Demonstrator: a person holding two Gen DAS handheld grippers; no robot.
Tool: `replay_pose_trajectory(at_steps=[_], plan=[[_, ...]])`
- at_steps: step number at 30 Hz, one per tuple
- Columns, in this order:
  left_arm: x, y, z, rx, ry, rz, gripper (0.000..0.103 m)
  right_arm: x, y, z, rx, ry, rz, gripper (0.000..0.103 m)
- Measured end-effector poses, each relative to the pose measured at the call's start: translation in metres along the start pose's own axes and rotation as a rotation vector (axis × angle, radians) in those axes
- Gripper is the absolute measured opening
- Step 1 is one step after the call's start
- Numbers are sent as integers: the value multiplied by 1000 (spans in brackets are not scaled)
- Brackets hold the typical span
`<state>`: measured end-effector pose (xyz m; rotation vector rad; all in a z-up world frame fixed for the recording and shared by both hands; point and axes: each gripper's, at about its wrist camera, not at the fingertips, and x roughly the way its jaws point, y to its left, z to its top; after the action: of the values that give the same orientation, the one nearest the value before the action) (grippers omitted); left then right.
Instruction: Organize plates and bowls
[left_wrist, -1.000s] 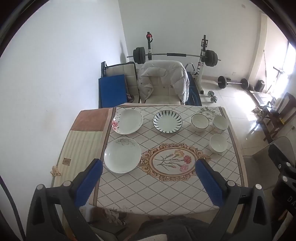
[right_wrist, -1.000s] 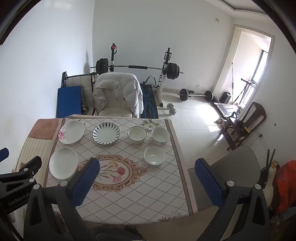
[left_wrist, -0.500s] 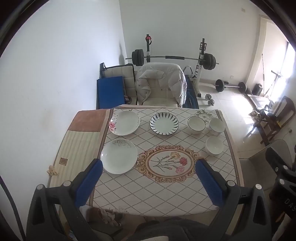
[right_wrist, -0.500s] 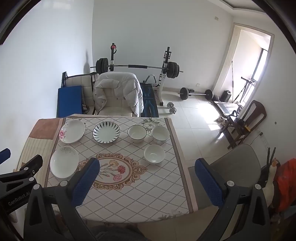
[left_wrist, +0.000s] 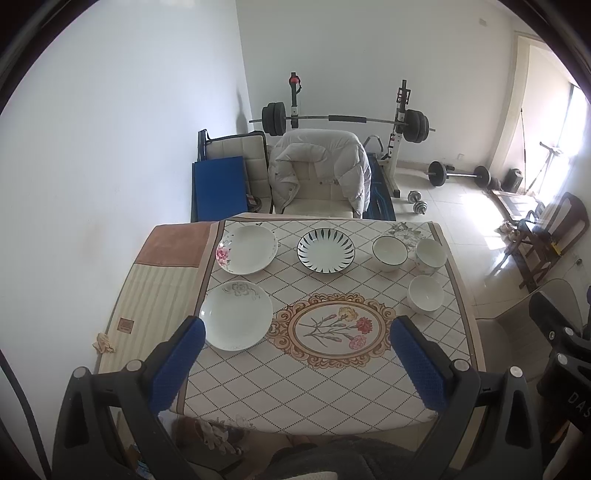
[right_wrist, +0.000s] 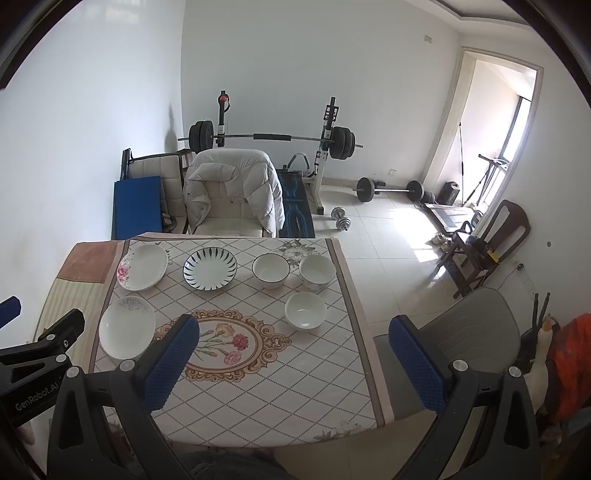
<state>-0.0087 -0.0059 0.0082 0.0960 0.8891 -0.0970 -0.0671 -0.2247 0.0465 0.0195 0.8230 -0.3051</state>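
Table (left_wrist: 332, 398) under a patterned cloth; three plates on the left half, three bowls on the right half, none stacked, none touching.

Left to right:
- Grey-flower plate (left_wrist: 236, 315) near the left edge, closest to the near edge of all the dishes.
- Pink-flower plate (left_wrist: 248, 249) at the far left corner, directly behind the first and apart from it.
- Striped plate (left_wrist: 325, 251) along the far edge, about midway.
- Dark-rimmed bowl (left_wrist: 389, 253) on the far edge, right of the striped plate.
- Patterned bowl (left_wrist: 430, 255) at the far right corner, just beside the dark-rimmed bowl.
- Plain bowl (left_wrist: 425, 293) at the right edge, in front of that pair.

Left gripper (left_wrist: 295, 363): fingers wide apart, holding nothing, raised over the near edge. The grey-flower plate lies just ahead of its left finger and is nearer this gripper than the other.

Right gripper (right_wrist: 293, 363): fingers wide apart, holding nothing, raised over the near right corner. The plain bowl lies ahead and slightly left of its centre line, nearest this hand.

Assessment: sorting not yet begun. The plates are round, so no long axis governs the approach; a rim grip is likely needed. Plates suit the left hand, bowls the right.
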Motion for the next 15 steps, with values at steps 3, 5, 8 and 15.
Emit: replay_pose_trajectory(at_steps=[3, 5, 8, 15], plan=[[0, 0, 0, 0, 0, -3, 102, -1, 2, 1, -6, -1, 0, 103], [0, 0, 0, 0, -1, -4, 102, -1, 3, 0, -10, -4, -1, 103], [0, -1, 1, 1, -2, -3, 102, 2, 3, -1, -13, -2, 2, 103], [-2, -1, 6, 8, -13, -4, 102, 2, 4, -1, -13, 1, 0, 103]])
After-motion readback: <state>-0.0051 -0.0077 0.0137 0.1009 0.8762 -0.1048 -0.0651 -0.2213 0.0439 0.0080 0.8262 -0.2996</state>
